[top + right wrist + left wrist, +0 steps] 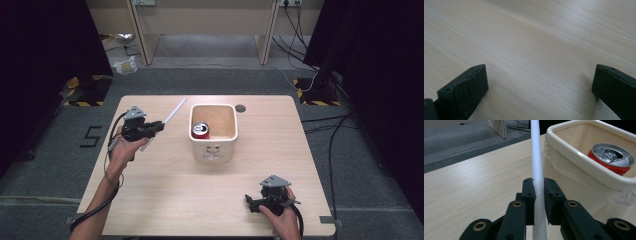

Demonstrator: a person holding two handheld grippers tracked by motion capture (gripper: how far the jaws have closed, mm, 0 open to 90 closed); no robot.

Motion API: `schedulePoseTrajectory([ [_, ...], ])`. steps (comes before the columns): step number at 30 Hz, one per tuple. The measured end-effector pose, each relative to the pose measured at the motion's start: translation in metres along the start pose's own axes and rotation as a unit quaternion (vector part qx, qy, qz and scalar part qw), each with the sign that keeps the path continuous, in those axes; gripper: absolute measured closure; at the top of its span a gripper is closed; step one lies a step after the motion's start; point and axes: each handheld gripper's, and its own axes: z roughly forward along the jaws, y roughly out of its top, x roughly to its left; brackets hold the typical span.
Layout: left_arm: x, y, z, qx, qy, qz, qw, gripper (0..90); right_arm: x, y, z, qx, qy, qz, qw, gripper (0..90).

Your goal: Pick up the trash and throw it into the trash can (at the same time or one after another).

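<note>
A long white tube point(536, 160) runs up between the two black jaws of my left gripper point(538, 185), which is shut on it. From above, that left gripper point(159, 125) is held over the table's left side, and the white tube point(175, 110) sticks out from it toward the cream bin point(213, 146). A red drink can point(201, 130) lies inside the bin; the can point(611, 157) is close by on the right in the left gripper view. My right gripper point(248, 202) rests low at the front right, jaws wide open over bare wood point(539, 82).
The light wooden table point(165, 200) has a small dark round hole point(240, 108) near its far edge. A thin plastic liner point(624, 195) hangs over the bin's rim. Cables and desk legs lie on the floor beyond the table.
</note>
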Motion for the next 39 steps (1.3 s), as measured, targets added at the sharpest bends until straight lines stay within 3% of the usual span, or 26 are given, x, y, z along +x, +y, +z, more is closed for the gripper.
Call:
schedulePoseTrajectory([
  [17,-0.022,0.025,0.004,-0.013,-0.026,0.018,0.9994,78.8,0.0,0.0,0.0,-0.001,0.0,0.0,1.0,0.7],
  [28,-0.043,0.049,0.012,-0.017,-0.039,0.041,0.9982,78.8,0.0,0.0,0.0,-0.001,0.0,-0.001,1.0,0.7],
  [39,-0.053,0.049,0.017,-0.004,-0.046,0.054,0.9974,78.8,0.0,0.0,0.0,-0.001,0.0,0.0,1.0,0.7],
])
